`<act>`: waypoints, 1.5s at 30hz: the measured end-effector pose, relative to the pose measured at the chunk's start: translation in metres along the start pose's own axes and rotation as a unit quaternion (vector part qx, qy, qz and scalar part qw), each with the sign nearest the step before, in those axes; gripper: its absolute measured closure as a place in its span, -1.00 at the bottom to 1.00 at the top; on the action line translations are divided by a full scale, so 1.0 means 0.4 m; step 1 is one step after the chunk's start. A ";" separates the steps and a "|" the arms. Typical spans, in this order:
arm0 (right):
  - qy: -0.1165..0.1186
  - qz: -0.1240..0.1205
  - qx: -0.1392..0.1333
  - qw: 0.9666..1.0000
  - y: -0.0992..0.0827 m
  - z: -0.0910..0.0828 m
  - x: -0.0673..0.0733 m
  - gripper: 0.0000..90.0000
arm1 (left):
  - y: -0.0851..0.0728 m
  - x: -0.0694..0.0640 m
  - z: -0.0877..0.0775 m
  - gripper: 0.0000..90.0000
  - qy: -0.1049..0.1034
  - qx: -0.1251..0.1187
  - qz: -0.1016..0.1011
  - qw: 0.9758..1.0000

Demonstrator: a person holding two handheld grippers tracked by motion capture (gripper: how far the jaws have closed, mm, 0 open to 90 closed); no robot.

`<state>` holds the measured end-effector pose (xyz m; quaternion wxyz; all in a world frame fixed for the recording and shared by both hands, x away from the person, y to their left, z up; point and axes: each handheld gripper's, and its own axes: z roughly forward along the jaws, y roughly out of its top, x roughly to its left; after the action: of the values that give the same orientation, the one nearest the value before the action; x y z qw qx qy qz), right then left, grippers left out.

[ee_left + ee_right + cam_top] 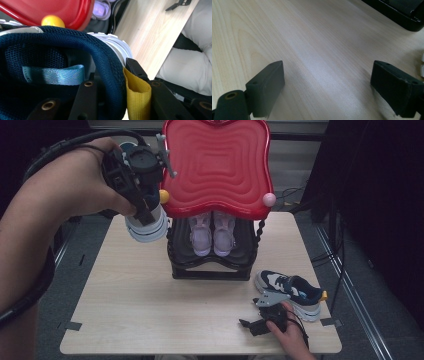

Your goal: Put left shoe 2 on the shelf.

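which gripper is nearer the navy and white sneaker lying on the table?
Right. The right gripper rests on the table just in front of that navy and white sneaker; the left gripper is raised at the far left, clamping the matching shoe.

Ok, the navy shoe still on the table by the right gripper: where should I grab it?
Grip the padded heel collar of the navy shoe, coming from above. It sits upright on its sole, opening up, heel with yellow tab toward the table's right edge. The right gripper is open beside it.
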<state>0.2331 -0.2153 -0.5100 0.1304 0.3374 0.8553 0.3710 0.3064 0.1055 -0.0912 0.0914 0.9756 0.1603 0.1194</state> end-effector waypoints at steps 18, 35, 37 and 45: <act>0.000 0.000 0.000 1.000 0.000 0.000 0.000 -0.75 | 0.097 0.012 0.013 0.61 0.015 -0.022 0.036 0.999; 0.000 0.000 0.000 1.000 0.000 0.000 0.000 -0.75 | 0.179 0.051 0.052 0.61 0.030 -0.018 0.072 0.997; 0.000 0.000 0.000 1.000 0.000 0.000 0.000 -0.75 | 0.189 0.053 0.057 0.61 0.031 -0.015 0.078 0.996; 0.000 0.000 0.000 1.000 0.000 0.000 0.000 -0.75 | 0.230 0.070 0.066 0.61 0.043 -0.006 0.113 0.993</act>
<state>0.2332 -0.2154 -0.5100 0.1302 0.3372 0.8552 0.3714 0.3660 0.0256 -0.0908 0.0758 0.9809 0.0521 0.1715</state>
